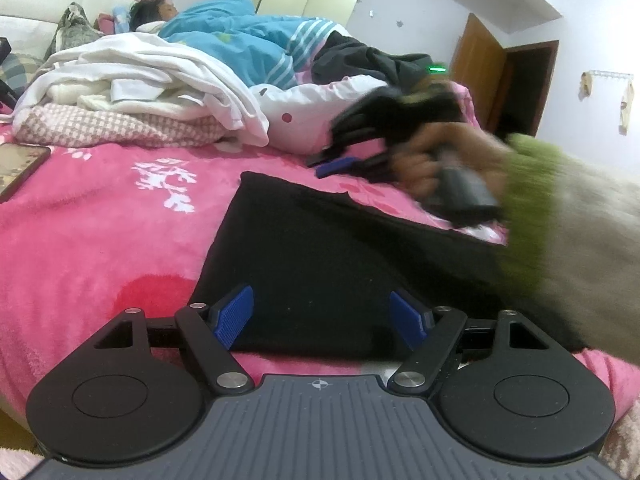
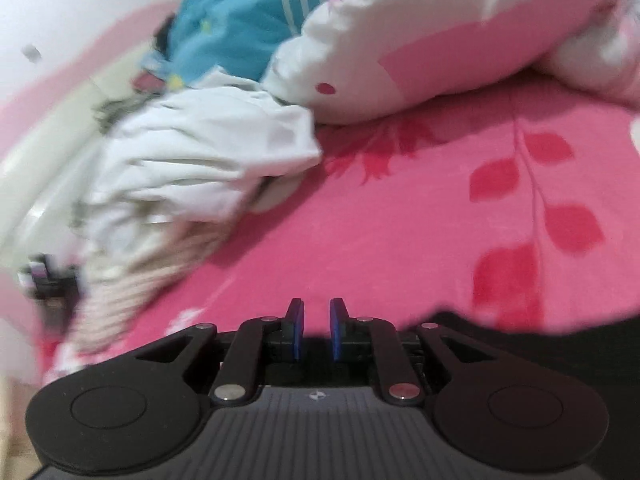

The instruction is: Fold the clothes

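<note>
A black garment (image 1: pixel 320 248) lies flat on the pink floral blanket (image 1: pixel 100 232). My left gripper (image 1: pixel 322 316) is open, its blue pads spread over the garment's near edge and holding nothing. My right gripper (image 1: pixel 336 164) shows blurred in the left wrist view, held in a hand above the blanket just past the garment's far edge. In the right wrist view the right gripper (image 2: pixel 316 330) has its blue pads almost together with a narrow gap and nothing between them. A black garment edge (image 2: pixel 540 340) shows at the lower right there.
A pile of white and checked clothes (image 1: pixel 132 92) lies at the back left. A person under a blue quilt (image 1: pixel 236 36) sleeps beyond it. A phone (image 1: pixel 20 168) rests on the blanket at the left. A white pillow (image 2: pixel 420 40) lies ahead of the right gripper.
</note>
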`<state>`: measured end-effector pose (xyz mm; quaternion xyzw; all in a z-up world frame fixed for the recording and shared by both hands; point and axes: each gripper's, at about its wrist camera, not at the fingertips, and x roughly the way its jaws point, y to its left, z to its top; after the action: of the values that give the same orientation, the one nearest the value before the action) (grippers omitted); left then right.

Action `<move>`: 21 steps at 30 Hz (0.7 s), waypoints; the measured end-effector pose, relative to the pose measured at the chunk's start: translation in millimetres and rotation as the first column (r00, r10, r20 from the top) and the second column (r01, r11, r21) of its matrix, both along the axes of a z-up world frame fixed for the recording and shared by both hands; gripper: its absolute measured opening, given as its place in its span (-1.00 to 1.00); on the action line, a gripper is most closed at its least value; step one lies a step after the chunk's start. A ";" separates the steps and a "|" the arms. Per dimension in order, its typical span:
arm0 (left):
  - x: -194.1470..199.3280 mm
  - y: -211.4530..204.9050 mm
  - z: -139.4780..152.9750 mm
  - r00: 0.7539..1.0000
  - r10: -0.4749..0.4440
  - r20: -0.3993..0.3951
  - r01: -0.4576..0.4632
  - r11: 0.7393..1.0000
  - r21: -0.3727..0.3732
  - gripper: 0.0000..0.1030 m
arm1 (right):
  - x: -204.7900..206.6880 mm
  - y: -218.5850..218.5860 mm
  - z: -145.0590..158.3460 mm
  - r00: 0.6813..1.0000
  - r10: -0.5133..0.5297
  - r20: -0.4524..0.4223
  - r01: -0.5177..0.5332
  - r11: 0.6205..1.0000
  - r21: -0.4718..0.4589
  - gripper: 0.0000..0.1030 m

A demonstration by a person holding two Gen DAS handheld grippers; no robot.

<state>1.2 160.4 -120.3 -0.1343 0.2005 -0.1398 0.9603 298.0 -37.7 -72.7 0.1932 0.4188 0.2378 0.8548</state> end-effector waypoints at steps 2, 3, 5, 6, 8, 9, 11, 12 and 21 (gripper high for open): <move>-0.6 1.6 1.2 1.000 0.009 0.001 -0.009 1.000 -0.018 0.47 | -20.6 -9.4 -0.6 0.997 0.073 -0.039 -0.072 0.997 0.028 -0.72; -1.2 2.8 2.5 1.000 0.019 0.003 -0.019 0.999 -0.030 0.47 | -27.9 -9.2 -1.0 0.993 0.108 -0.044 -0.108 0.994 0.007 -0.72; -2.9 4.1 7.5 0.999 0.037 0.018 -0.037 0.998 -0.045 0.47 | -38.9 -3.8 -4.4 0.986 0.164 -0.041 -0.167 0.984 -0.062 -0.72; -3.4 4.2 10.3 0.999 0.044 0.027 -0.043 0.998 -0.049 0.47 | -42.2 0.1 -7.1 0.983 0.181 -0.037 -0.184 0.978 -0.098 -0.72; -0.2 1.1 15.9 0.999 0.037 0.033 -0.036 0.999 -0.032 0.47 | -35.4 5.6 -16.2 0.985 0.170 -0.021 -0.171 0.973 -0.154 -0.74; 2.7 -1.8 17.8 0.999 0.032 0.032 -0.032 0.999 -0.009 0.47 | -26.8 5.0 -20.7 0.989 0.146 -0.009 -0.146 0.976 -0.164 -0.77; 9.0 -5.7 18.3 0.999 0.024 0.022 -0.024 1.000 0.015 0.47 | -4.6 -3.3 -27.8 0.998 0.064 0.001 -0.063 0.990 -0.124 -0.79; 12.3 -6.7 17.3 1.000 0.021 0.013 -0.021 1.000 0.018 0.47 | 5.7 -8.3 -29.6 1.000 0.018 0.012 -0.016 0.994 -0.106 -0.80; 13.9 1.1 5.3 0.999 0.030 -0.035 -0.029 1.000 0.011 0.47 | -28.8 -58.8 1.6 0.994 0.094 0.055 -0.089 0.993 -0.083 -0.74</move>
<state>15.1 161.5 -115.0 -0.1348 0.2158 -0.1223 0.9593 269.2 -96.5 -71.1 0.1321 0.4111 0.2653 0.8621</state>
